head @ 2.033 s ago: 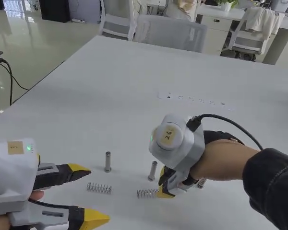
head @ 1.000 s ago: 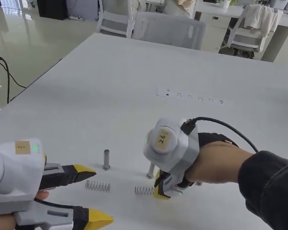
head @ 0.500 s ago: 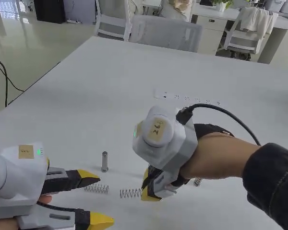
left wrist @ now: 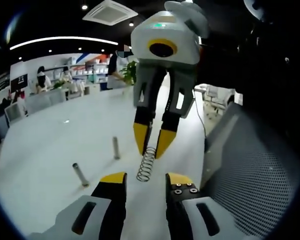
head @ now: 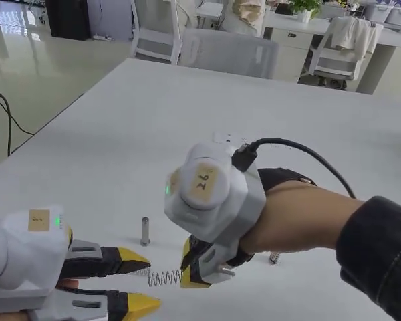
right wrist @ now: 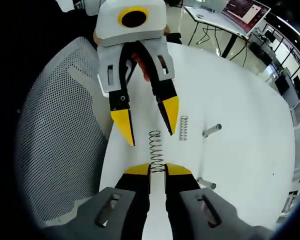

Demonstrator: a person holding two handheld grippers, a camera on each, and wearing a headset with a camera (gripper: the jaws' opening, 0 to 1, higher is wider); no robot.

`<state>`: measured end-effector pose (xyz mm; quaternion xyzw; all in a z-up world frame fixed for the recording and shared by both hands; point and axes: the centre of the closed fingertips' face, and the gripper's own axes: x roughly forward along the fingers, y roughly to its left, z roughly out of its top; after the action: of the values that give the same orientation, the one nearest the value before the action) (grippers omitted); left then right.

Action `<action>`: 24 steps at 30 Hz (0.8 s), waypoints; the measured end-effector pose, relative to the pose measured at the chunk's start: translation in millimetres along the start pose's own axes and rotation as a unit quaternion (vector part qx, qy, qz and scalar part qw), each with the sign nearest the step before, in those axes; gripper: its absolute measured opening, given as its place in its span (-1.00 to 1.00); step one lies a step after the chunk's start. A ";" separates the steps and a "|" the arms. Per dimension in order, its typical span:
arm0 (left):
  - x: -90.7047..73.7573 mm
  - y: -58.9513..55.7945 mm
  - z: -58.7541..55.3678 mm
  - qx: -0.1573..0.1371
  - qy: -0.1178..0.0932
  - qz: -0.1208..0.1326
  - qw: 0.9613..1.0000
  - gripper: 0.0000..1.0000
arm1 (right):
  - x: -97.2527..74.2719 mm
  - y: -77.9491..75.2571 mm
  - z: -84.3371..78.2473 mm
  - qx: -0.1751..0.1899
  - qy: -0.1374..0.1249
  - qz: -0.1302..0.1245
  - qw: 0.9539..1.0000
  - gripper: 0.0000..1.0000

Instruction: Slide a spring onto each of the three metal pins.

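Observation:
My right gripper (head: 187,271) (right wrist: 157,170) is shut on one end of a thin wire spring (head: 164,275) (right wrist: 156,147), held off the white table (head: 120,134). The spring's free end points at my left gripper (head: 142,281) (left wrist: 146,180), which stands open facing it, and reaches about level with its yellow tips. A short metal pin (head: 145,231) stands upright just beyond. In the left gripper view two pins (left wrist: 116,147) (left wrist: 81,175) stand on the table. A second spring (right wrist: 183,127) lies flat beside the left gripper's jaw. A third spring (head: 274,257) peeks out by the right hand.
The table's left edge (head: 47,127) drops to a glossy floor with a black cable. Chairs (head: 227,50) stand at the far end. A black cable (head: 301,157) runs from the right gripper over the wrist.
The right gripper picked a spring up from the table near the middle pin and carried it left towards the left gripper's open jaws. The left gripper stayed nearly in place.

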<state>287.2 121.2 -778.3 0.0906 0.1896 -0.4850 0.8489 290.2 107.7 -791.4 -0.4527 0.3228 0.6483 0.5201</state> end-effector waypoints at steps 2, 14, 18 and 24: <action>0.3 -1.4 1.8 0.007 -0.002 -0.003 1.000 -0.61 | -0.1 2.3 1.9 -0.004 0.000 0.002 1.000 -0.85; 0.4 -6.4 1.3 0.029 -0.002 -0.016 0.999 -0.92 | -1.5 7.9 9.3 -0.012 -0.003 0.005 1.000 -0.85; 0.6 -7.7 0.3 0.040 0.000 -0.019 0.999 -0.94 | -3.1 8.9 10.0 -0.016 -0.002 0.003 1.000 -0.85; 0.7 -7.6 0.7 0.039 -0.002 -0.019 0.999 -0.95 | -11.5 7.9 15.7 -0.011 -0.016 0.001 1.000 -0.85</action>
<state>281.1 116.5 -777.7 0.1194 0.1701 -0.5082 0.8358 279.2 115.2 -775.2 -0.4478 0.3082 0.6593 0.5195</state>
